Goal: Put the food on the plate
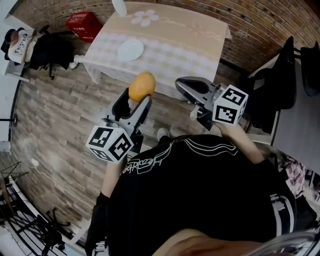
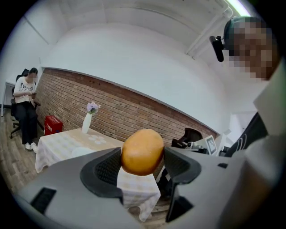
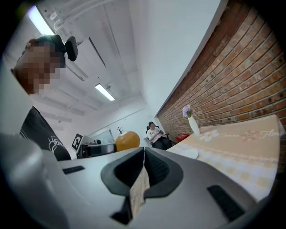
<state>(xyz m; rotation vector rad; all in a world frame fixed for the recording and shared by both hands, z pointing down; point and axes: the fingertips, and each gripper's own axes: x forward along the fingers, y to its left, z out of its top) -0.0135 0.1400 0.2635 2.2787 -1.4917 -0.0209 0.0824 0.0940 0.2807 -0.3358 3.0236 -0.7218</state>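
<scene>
A round orange-yellow piece of food (image 1: 142,86) is clamped between the jaws of my left gripper (image 1: 136,98), held in the air above the wooden floor, short of the table. In the left gripper view the food (image 2: 142,151) fills the gap between the two dark pads. The white plate (image 1: 130,50) lies bare on the checked tablecloth beyond it, and shows small in the left gripper view too (image 2: 82,151). My right gripper (image 1: 187,86) hovers to the right of the food, shut with nothing in it; its pads (image 3: 154,167) press together.
The table (image 1: 165,47) with its beige checked cloth stands by a brick wall; a white vase (image 1: 119,6) sits at its far edge. A red crate (image 1: 84,24) and a seated person (image 2: 24,112) are left of it. Dark chairs (image 1: 280,85) stand at the right.
</scene>
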